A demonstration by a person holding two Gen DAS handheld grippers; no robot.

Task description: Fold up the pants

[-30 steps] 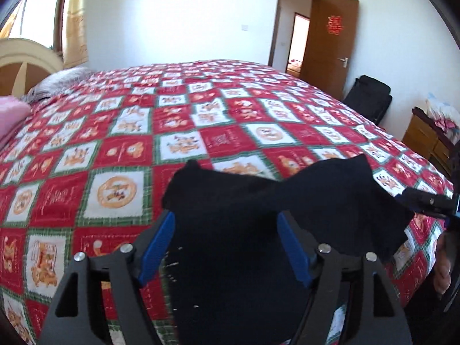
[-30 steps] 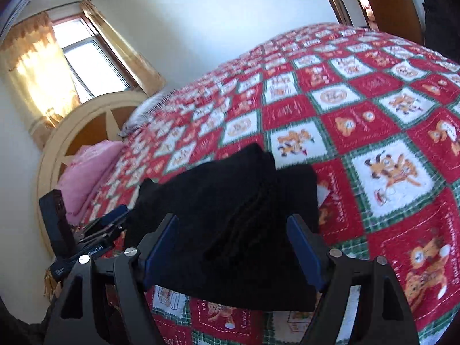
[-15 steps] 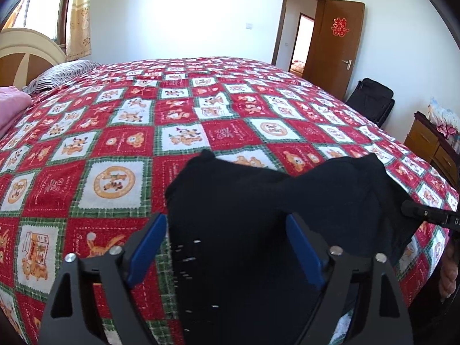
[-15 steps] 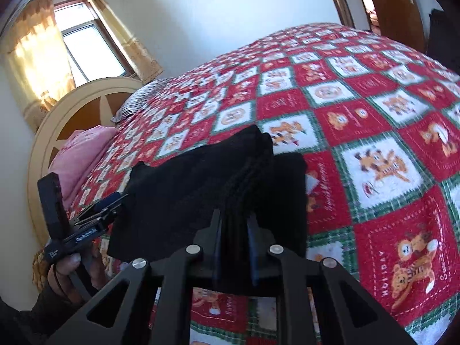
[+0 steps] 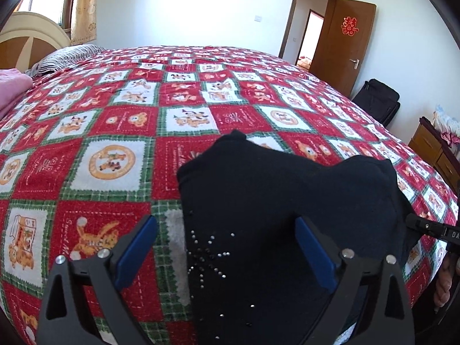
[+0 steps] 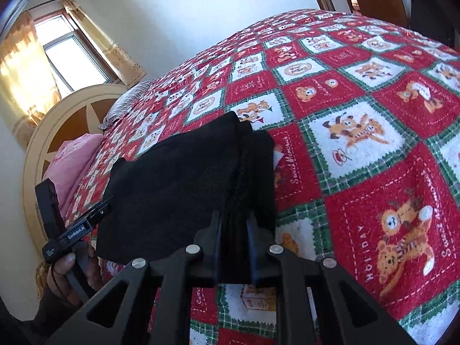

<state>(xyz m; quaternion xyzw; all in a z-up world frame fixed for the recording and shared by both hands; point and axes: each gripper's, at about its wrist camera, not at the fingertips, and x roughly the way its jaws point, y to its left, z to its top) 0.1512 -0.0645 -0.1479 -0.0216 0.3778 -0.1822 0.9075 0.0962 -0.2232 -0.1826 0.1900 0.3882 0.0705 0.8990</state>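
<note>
Black pants (image 5: 273,201) between opening left fingers (image 5: 138,247), apparently unpinched.

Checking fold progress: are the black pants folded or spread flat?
Folded. The black pants lie as a compact bundle on the quilt, stacked layered edges showing at the right gripper.

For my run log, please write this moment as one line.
task: fold pants | left gripper: fingers opening, over black pants, not pressing | right gripper: shut on pants edge | pants on bedspread
</note>
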